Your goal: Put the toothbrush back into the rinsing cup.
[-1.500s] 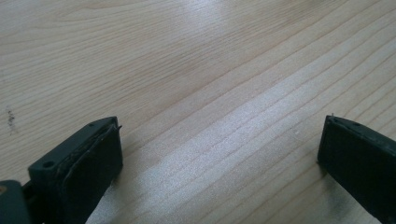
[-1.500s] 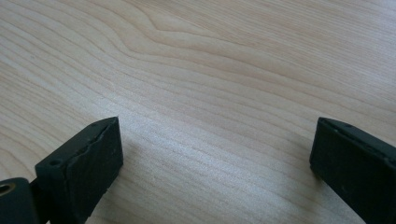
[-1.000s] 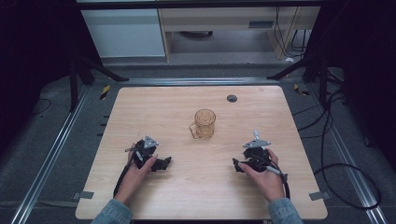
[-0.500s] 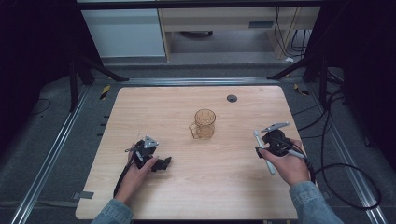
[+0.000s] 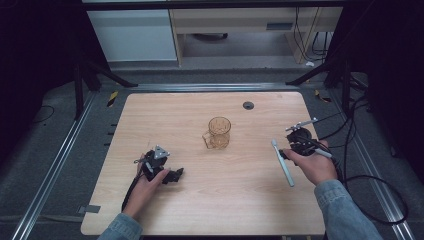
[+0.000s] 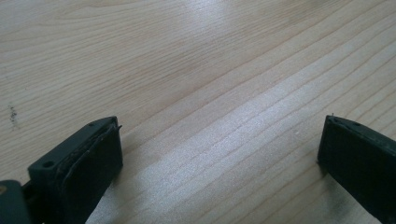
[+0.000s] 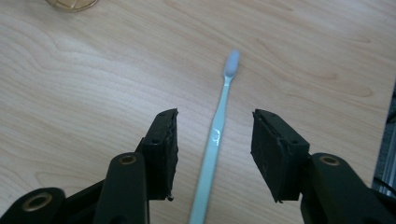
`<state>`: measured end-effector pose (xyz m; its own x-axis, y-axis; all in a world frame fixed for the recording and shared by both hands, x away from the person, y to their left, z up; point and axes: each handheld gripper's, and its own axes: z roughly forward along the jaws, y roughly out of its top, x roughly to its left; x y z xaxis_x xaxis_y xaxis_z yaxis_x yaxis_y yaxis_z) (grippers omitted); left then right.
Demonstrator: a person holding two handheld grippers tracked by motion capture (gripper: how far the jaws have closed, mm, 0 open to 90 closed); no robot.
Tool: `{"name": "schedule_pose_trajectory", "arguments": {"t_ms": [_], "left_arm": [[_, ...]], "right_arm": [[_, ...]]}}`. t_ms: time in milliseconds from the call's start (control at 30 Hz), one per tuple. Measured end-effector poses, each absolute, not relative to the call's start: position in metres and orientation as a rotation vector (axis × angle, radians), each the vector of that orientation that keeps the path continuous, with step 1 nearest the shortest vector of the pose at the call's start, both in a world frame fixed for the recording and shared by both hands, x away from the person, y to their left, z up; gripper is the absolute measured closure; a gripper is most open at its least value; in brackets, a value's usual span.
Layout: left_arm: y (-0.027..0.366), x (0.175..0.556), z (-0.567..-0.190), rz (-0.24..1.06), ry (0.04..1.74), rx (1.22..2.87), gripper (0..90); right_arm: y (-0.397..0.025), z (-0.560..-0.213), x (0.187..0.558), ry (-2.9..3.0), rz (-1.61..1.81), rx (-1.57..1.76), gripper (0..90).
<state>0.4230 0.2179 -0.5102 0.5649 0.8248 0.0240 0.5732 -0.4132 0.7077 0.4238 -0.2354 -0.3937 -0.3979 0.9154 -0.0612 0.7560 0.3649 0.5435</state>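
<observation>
A pale blue toothbrush (image 7: 219, 126) lies flat on the wooden table (image 5: 175, 120), its head pointing away. My right gripper (image 7: 215, 116) is open just above it, one jaw on each side of the handle, neither touching. From above, the toothbrush (image 5: 283, 164) lies near the table's right side with the right gripper (image 5: 292, 149) over its far end. An amber glass mug (image 5: 219, 133) stands upright at the table's middle. My left gripper (image 6: 219, 135) is wide open over bare wood, and in the high view the left gripper (image 5: 175, 174) rests at the front left.
A small dark round disc (image 5: 248, 105) sits on the table behind the mug. The mug's base (image 7: 70, 3) shows at the top left of the right gripper view. Cables (image 5: 370, 180) trail off the table's right edge.
My right hand and gripper have moved to the right and farther from the front edge. The toothbrush now lies uncovered on the table. The left gripper has not moved.
</observation>
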Motion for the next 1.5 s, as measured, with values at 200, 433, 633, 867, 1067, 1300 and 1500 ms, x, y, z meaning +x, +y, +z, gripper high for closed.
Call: {"name": "schedule_pose_trajectory", "arguments": {"t_ms": [200,433,633,867,1067,1300,1500], "left_arm": [[0.218,0.423,-0.51,0.492,1.112,2.137,0.0],[0.218,0.423,-0.51,0.492,1.114,2.134,0.0],[0.218,0.423,-0.51,0.493,1.115,2.133,0.0],[0.218,0.423,-0.51,0.492,1.118,2.135,0.0],[0.218,0.423,-0.51,0.492,1.117,2.138,0.0],[0.218,0.423,-0.51,0.493,1.118,2.138,0.0],[0.218,0.423,-0.51,0.493,1.119,2.136,0.0]], "right_arm": [[-0.237,-0.379,0.434,2.264,0.608,1.464,51.1],[-0.238,-0.373,0.447,2.308,0.536,1.473,55.3],[-0.234,-0.383,0.455,2.354,0.479,1.49,61.2],[-0.229,-0.395,0.458,2.391,0.455,1.501,68.2],[-0.232,-0.403,0.461,2.4,0.43,1.515,70.6],[-0.23,-0.417,0.468,2.427,0.361,1.543,74.3],[-0.225,-0.432,0.477,2.46,0.286,1.572,74.9]]}}
